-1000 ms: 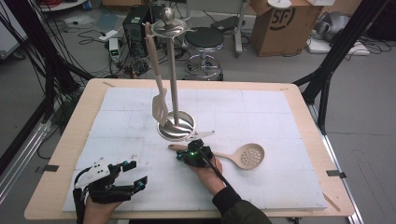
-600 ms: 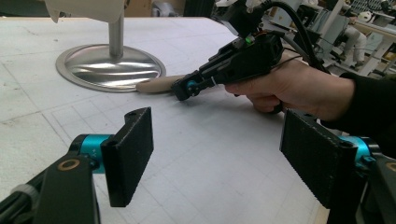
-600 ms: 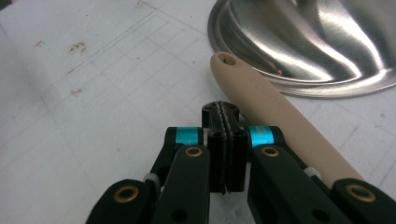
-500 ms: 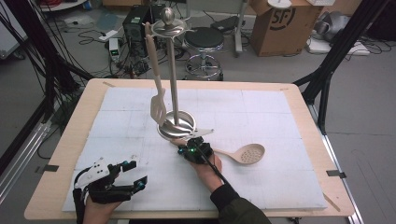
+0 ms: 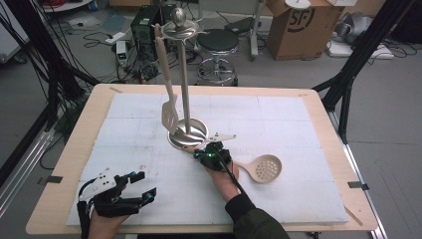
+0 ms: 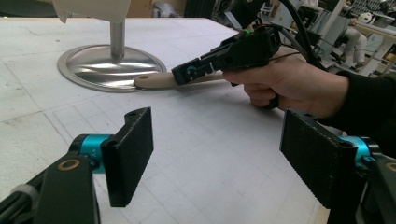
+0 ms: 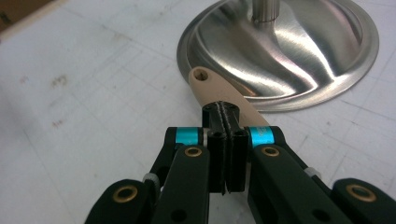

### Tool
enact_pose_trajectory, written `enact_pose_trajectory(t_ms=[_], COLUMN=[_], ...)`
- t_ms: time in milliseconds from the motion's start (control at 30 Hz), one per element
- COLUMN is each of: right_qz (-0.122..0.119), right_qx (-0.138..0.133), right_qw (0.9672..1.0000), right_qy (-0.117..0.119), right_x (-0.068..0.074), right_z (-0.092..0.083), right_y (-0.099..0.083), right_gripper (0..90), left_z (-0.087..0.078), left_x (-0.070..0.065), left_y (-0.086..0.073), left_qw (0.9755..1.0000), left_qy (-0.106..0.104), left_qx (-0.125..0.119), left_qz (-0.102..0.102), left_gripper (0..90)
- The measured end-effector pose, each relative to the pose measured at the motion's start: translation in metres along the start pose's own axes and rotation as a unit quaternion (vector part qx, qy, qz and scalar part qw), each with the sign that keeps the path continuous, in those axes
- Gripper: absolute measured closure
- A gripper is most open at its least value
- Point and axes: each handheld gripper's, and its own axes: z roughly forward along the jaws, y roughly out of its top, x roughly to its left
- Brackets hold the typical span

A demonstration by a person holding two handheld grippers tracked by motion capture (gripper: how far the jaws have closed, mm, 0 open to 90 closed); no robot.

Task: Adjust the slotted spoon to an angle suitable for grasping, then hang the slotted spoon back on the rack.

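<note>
Beige skimmer (image 5: 259,169) handle under pressed-together right hand-held gripper (image 7: 225,116), beside steel stand base (image 7: 299,51); left hand-held gripper (image 6: 217,154) spread

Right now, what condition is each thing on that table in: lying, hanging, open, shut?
Slotted spoon: lying flat on the white mat, handle end at the stand's base.
Spatula: hanging upright from the stand's top.
Stand: upright on its round steel base.
Right gripper: jaws shut, resting on the spoon's handle.
Left gripper: jaws open, nothing between them.
</note>
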Motion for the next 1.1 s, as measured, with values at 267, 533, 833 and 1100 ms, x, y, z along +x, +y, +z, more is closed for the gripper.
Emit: enact_pose_trajectory(t_ms=[267, 533, 833, 1100], right_qz=[0.006, 0.012, -0.035, -0.059], right_qx=[-0.012, -0.006, 0.037, 0.08], right_qw=[0.9998, 0.9987, 0.9969, 0.9928], right_qy=[0.013, 0.05, 0.06, 0.067], right_x=[-0.016, -0.03, -0.036, -0.042], right_z=[-0.018, -0.025, -0.032, -0.025], right_y=[0.007, 0.011, 0.025, 0.033], right_gripper=[86.0, 60.0, 50.6, 49.0], left_z=[0.0, 0.001, 0.001, 0.001], left_x=[0.0, -0.001, -0.001, 0.0], left_y=[0.0, 0.0, 0.0, 0.0], left_qw=[1.0, 1.0, 1.0, 1.0], left_qy=[-0.001, 0.0, 0.001, 0.0], left_qx=[0.0, 0.003, 0.003, 0.003], left_qz=[0.002, 0.001, 0.001, 0.002], left_gripper=[26.3, 26.3, 26.3, 26.3])
